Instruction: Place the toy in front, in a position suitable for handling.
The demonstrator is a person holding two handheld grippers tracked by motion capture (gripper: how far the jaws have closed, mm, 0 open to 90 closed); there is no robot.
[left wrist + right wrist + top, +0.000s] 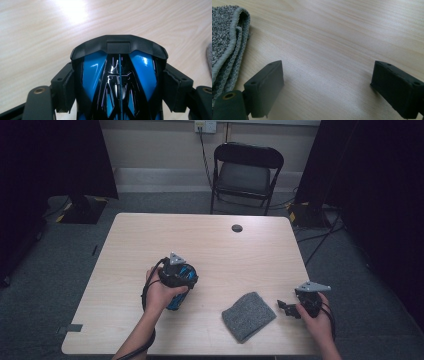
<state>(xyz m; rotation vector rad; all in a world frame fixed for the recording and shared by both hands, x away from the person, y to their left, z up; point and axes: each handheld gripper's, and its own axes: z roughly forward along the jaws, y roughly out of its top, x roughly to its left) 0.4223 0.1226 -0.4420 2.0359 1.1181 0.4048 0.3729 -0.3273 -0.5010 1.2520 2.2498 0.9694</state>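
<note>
**Blue object held in the left gripper, cloth waiting on the table**

Holding a glossy blue and black object (119, 82), the left gripper (119, 85) has its two pads pressed against the sides of it, so the jaws stand wide but they are closed on this thing. In the high view the object (176, 301) is seen under the person's left hand (159, 295), at the near left part of the table (200, 240); whether it rests on the wood or is lifted a little I cannot tell for sure.

At the near right side, the right gripper (325, 82) is wide open and has nothing between its jaws, just bare wood. It hangs just beside the folded grey cloth (248, 315), whose hemmed edge (229, 42) shows at the left of the right gripper view, without touching it.

Farther away, the table has a small dark cable hole (237, 228), and behind the table a black folding chair (246, 172) stands by the wall.

My judgement: the grasp of the blue object is done. The cloth is untouched and still folded, so any work with it, perhaps wiping the object, is left to do.
</note>
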